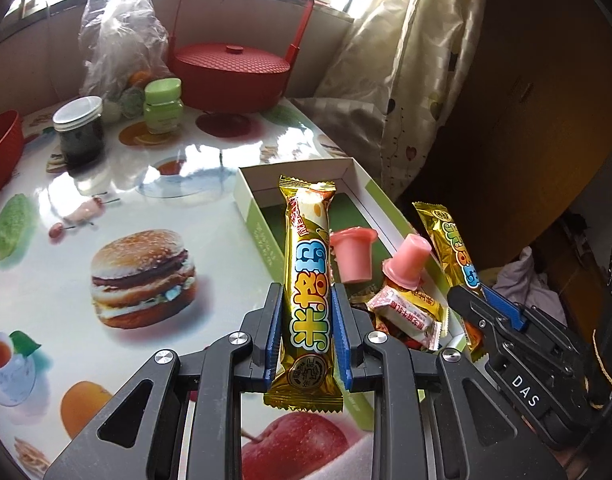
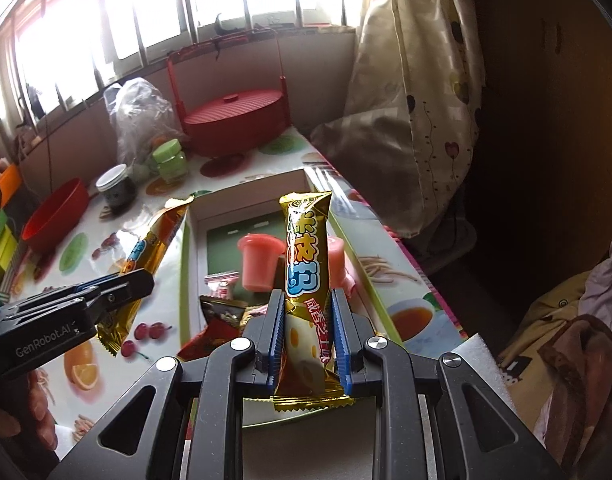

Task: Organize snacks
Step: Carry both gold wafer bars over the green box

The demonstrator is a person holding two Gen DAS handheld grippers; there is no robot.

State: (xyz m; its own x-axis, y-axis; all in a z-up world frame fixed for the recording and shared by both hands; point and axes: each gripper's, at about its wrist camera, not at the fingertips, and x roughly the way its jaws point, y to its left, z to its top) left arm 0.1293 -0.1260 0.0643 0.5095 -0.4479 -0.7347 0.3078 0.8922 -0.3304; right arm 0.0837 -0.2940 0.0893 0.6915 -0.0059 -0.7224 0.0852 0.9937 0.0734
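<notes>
The left gripper (image 1: 307,332) is clenched on a gold snack bar (image 1: 308,280), pinching it across its lower half between the blue pads (image 1: 275,332); the bar's long axis runs straight along the fingers, its far crimped end pointing away toward the open white box (image 1: 266,178) and its near end hanging back between the gripper's arms. The right gripper (image 2: 309,336) grasps a second gold snack bar (image 2: 306,276) the same way, lengthwise along its fingers, far end pointing out over the box, held clear above it. In the left wrist view this second bar (image 1: 454,248) stands tilted just past the box's right wall. The box sits at the right edge of the counter (image 1: 86,200), and inside it lie two pink jelly cups (image 1: 352,254), both tipped on their sides, next to a heap of small wrapped snacks (image 1: 406,312) at the near end. At the counter's far end a red lidded basket (image 1: 230,76) stands.
</notes>
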